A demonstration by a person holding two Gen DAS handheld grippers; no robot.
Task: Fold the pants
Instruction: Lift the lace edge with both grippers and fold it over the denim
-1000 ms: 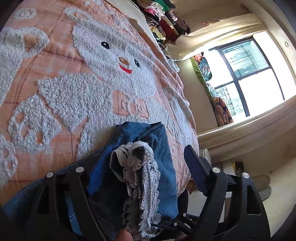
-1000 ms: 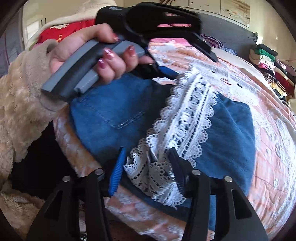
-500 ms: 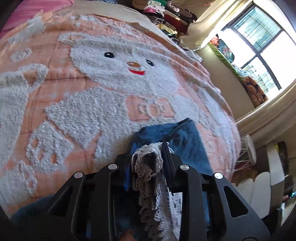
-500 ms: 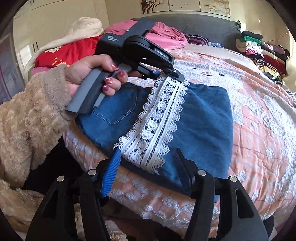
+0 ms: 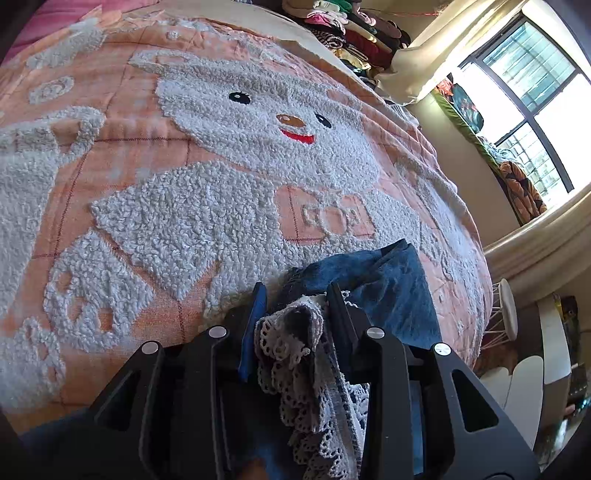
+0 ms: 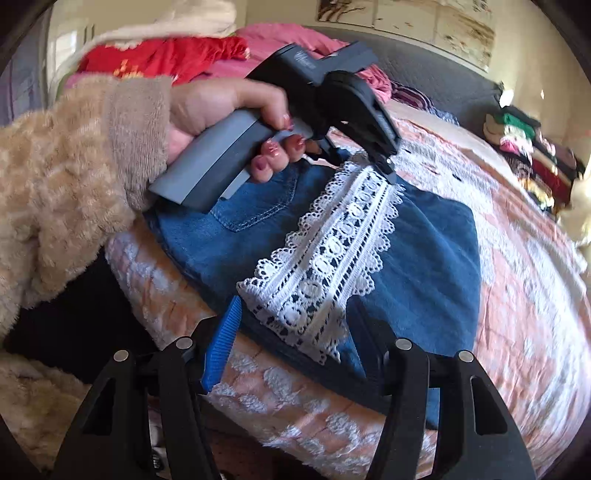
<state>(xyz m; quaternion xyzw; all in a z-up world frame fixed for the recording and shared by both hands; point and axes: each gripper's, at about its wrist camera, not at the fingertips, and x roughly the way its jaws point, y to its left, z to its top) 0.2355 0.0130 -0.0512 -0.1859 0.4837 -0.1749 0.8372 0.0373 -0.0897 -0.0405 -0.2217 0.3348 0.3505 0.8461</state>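
Observation:
Folded blue denim pants (image 6: 424, 258) with a white lace trim (image 6: 332, 254) lie near the bed's front edge, on the peach bear blanket (image 6: 535, 295). My left gripper (image 5: 295, 306) is shut on the bunched far end of the lace trim (image 5: 295, 332); the denim (image 5: 399, 280) spreads beyond it. In the right wrist view the left gripper (image 6: 384, 162) sits at the far end of the trim. My right gripper (image 6: 295, 325) is open, its jaws standing either side of the near end of the trim.
The bear blanket (image 5: 221, 166) covers the bed. Stacks of folded clothes (image 5: 351, 29) lie at the bed's far side. Red and pink bedding (image 6: 166, 59) is piled by the headboard. A window (image 5: 535, 92) and a white stool (image 5: 506, 314) stand past the bed's edge.
My left gripper has closed on the lace trim. The trim has been pulled out straight and the pants lie flatter. My right gripper has stayed open at the near end.

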